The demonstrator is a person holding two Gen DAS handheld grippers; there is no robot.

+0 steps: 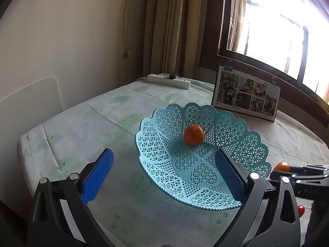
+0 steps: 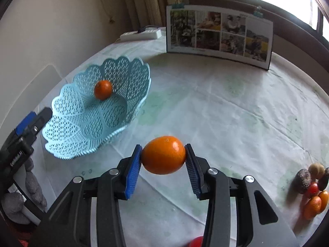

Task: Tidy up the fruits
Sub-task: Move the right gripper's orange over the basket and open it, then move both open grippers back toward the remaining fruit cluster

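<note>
Gripping an orange (image 2: 163, 155) between its blue pads (image 2: 133, 171), the right tool (image 2: 163, 156) held the fruit above the tabletop (image 2: 226, 107), its jaws closed only as far as the fruit's sides; the left tool (image 1: 164, 173) stood wide open with nothing between its pads, one finger (image 1: 230, 175) over the near rim of the basket (image 1: 160, 144) and the other out over the cloth; the basket, pale blue and lattice-walled, sat tilted on the tabletop, its near edge raised; a mandarin (image 1: 194, 135) lay inside it against the far wall; at the right edge of the tabletop, well apart from the basket, a small heap of fruit (image 2: 312, 187) lay, some orange, one red, others dark; a photo card (image 2: 220, 35) stood upright at the back under the window (image 1: 277, 30), and a power strip (image 1: 168, 80) lay near the curtain (image 1: 170, 26).
</note>
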